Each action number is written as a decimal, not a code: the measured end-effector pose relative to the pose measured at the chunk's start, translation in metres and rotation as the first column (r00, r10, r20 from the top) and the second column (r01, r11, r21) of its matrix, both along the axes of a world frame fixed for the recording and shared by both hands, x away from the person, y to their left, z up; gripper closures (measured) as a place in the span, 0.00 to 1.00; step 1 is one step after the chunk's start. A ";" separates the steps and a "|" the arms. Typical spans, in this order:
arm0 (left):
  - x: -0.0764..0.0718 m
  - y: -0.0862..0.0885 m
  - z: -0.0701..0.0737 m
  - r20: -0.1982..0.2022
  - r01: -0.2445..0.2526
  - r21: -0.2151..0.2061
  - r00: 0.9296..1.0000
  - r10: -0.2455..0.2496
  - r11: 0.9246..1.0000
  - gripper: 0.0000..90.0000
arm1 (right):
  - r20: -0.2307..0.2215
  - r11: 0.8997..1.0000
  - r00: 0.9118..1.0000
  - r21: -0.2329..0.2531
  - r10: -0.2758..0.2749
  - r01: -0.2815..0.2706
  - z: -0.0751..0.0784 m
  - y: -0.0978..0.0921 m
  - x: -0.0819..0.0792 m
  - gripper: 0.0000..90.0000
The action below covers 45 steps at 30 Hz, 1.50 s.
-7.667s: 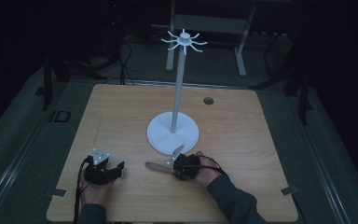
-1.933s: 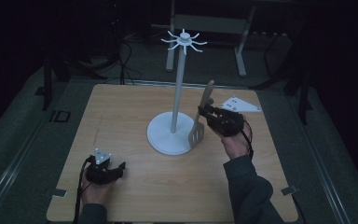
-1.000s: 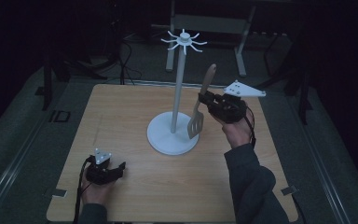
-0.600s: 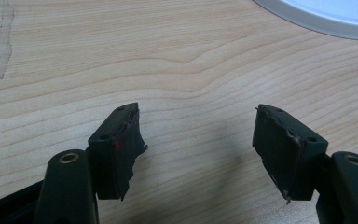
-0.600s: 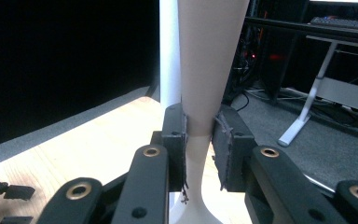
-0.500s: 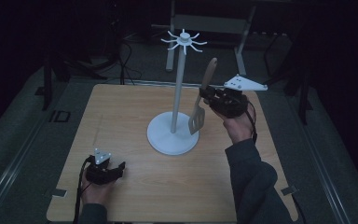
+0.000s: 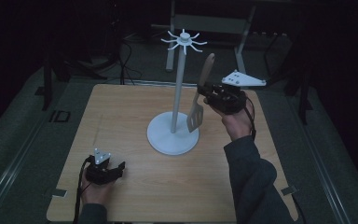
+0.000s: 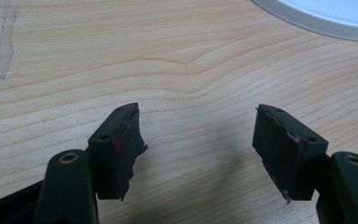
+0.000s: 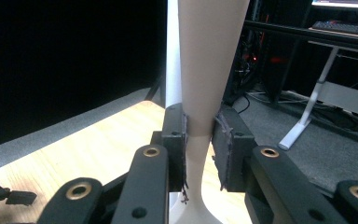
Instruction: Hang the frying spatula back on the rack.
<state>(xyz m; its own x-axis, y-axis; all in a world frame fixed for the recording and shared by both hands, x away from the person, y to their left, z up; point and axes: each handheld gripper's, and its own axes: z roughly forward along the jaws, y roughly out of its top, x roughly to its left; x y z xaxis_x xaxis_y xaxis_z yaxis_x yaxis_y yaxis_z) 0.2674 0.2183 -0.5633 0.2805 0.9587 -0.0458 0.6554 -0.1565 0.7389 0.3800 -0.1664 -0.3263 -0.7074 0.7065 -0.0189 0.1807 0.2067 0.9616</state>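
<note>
I have the right gripper (image 7: 213, 94) raised beside the tall white hook stand with its round base and ring of short prongs at the top (image 7: 182, 42), its fingers (image 9: 174, 140) clenched on the narrow neck of the pale wooden-handled spatula with a slotted blade (image 7: 196, 114); the spatula hangs nearly upright in the air, handle end up and blade down, just beside the stand's pole and above its base, touching neither as far as I can tell; to hang it well I judge that I must lift until the handle tip stands above a prong, then bring it across and lower it so that any hanging hole in the handle catches, though I cannot see such a hole from here; I should keep the blade from swinging into the pole, since a knock could rock the stand; the grip sits low on the handle, so I move slowly; the left gripper (image 7: 103, 171) rests on the light wooden worktop (image 7: 121, 112) with its fingers (image 8: 116, 149) released and wide apart, holding nothing, free to steady the base if needed.
</note>
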 end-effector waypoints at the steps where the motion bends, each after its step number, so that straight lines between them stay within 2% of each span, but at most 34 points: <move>1: 0.000 0.000 0.000 0.000 0.001 0.001 1.000 -0.001 1.000 0.36 | -0.004 1.000 1.000 -0.005 -0.002 0.002 0.001 0.001 0.001 0.84; 18: 0.001 0.000 0.000 -0.001 0.001 -0.001 1.000 -0.001 1.000 0.36 | -0.039 1.000 0.999 -0.017 0.012 -0.013 0.006 0.014 0.009 0.84; 45: 0.001 0.000 0.000 -0.003 -0.001 -0.001 1.000 0.001 1.000 0.36 | -0.066 0.999 0.998 -0.032 0.008 -0.010 0.010 0.025 0.021 0.84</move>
